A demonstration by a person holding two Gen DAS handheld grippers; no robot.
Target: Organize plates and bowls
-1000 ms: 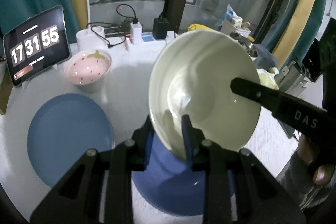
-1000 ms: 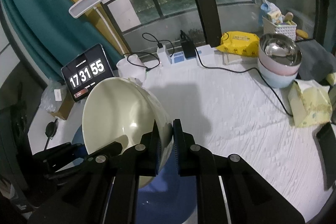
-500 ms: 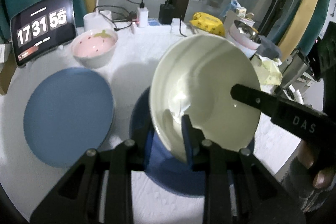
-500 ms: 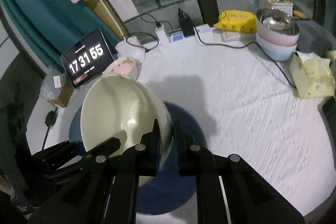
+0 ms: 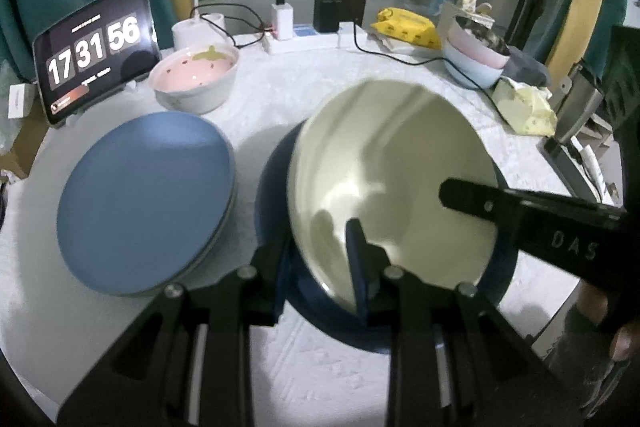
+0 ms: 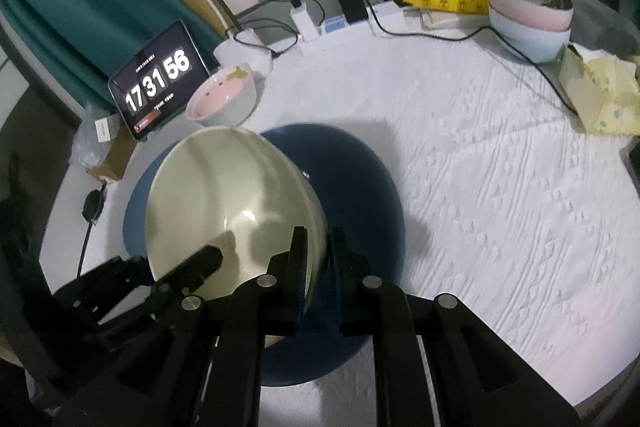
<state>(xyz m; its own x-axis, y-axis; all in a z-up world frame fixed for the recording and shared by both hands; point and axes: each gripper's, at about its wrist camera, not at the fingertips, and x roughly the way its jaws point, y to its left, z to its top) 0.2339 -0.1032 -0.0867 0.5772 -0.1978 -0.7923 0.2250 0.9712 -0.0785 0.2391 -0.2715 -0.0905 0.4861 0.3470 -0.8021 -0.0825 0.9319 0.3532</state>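
Observation:
A large cream bowl [image 5: 392, 163] hangs tilted just above a dark blue plate [image 5: 502, 283] on the white table. My left gripper [image 5: 318, 243] is shut on the bowl's near rim, one finger inside and one outside. My right gripper [image 6: 319, 233] is shut on the opposite rim of the cream bowl [image 6: 232, 203]; one of its fingers [image 5: 476, 197] reaches over the rim in the left wrist view. The dark blue plate [image 6: 360, 179] shows under the bowl. A light blue plate [image 5: 144, 203] lies to the left, a pink strawberry bowl [image 5: 196, 77] behind it.
A tablet clock [image 5: 96, 47] stands at the back left. Stacked pastel bowls [image 6: 528, 23] with a steel one on top sit at the back right beside a tissue box [image 6: 596, 91]. Chargers and cables [image 6: 312, 15] run along the far edge. A hand [image 5: 624, 343] shows at the right.
Both grippers have come down with the cream bowl, which now sits closer over the dark blue plate. Both grips on the rim are unchanged.

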